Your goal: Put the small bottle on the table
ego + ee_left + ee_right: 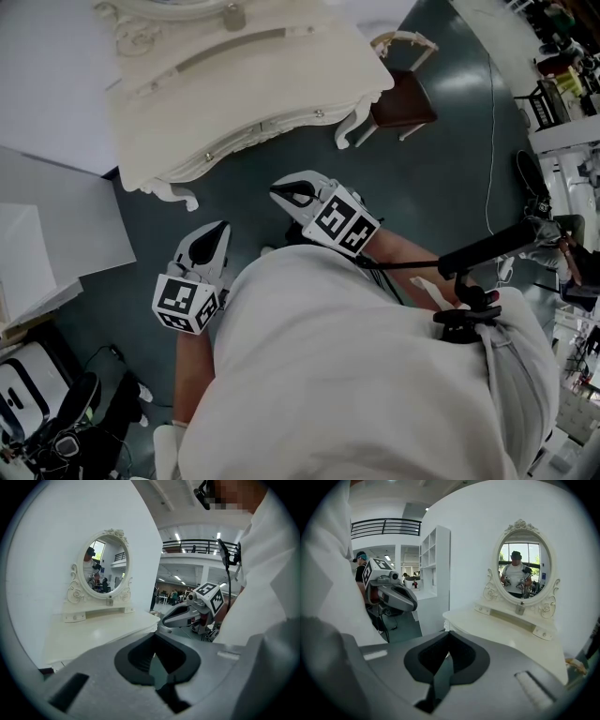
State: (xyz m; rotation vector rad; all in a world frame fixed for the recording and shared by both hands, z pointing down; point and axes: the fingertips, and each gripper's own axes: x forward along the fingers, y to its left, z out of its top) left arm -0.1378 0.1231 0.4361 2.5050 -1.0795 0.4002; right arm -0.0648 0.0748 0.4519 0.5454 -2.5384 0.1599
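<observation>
A white dressing table [281, 70] with an oval mirror [524, 564] stands ahead of me. A small grey bottle-like thing [519, 608] stands on the shelf at the mirror's foot; it also shows in the head view [233, 16] and the left gripper view [109, 601]. My left gripper [223, 228] hangs over the floor short of the table's front edge, jaws shut and empty [154, 637]. My right gripper [277, 191] is beside it, a little nearer the table, jaws also together with nothing in them [447, 637]. Each gripper sees the other: the right gripper [180, 617], the left gripper [396, 597].
A chair with a brown seat [403, 101] stands right of the table. A white panel [56, 225] lies at the left, with bags and cables [37, 403] below it. A white shelf unit [436, 555] stands left of the table. A black pole [487, 248] crosses at my right.
</observation>
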